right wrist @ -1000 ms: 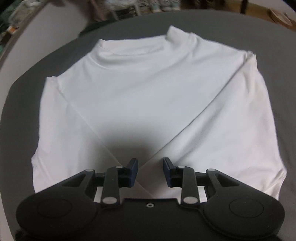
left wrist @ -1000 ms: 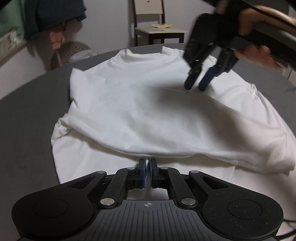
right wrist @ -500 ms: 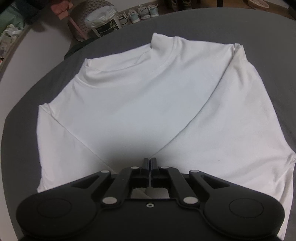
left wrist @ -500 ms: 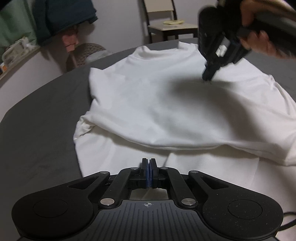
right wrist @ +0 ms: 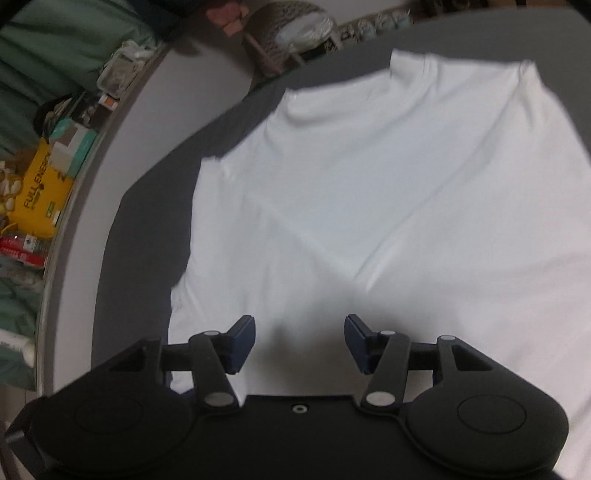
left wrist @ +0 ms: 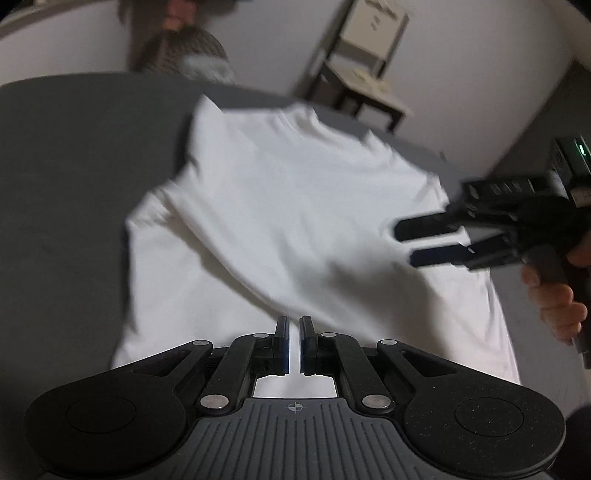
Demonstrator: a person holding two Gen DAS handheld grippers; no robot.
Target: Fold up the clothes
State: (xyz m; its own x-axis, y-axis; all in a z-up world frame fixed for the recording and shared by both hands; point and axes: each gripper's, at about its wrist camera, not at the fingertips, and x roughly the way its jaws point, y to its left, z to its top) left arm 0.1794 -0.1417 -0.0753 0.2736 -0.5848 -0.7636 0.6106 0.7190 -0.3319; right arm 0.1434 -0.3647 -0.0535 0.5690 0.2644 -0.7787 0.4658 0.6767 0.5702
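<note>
the white t-shirt (left wrist: 295,221) lies spread on the grey surface (left wrist: 74,166), filling mid-frame. left gripper (left wrist: 294,328), bottom centre, slightly parted over its near hem, holding nothing. right gripper (right wrist: 300,325) wide open above it.

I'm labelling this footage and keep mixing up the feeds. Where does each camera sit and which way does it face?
Left wrist view: sits behind the left tongs, facing along them over the white shirt toward a chair; the right tongs and a hand show at the right.
Right wrist view: sits behind the right tongs, wide open, looking down at the shirt; a cluttered ledge lies left.
Shared: the shirt on the grey surface and a basket.
</note>
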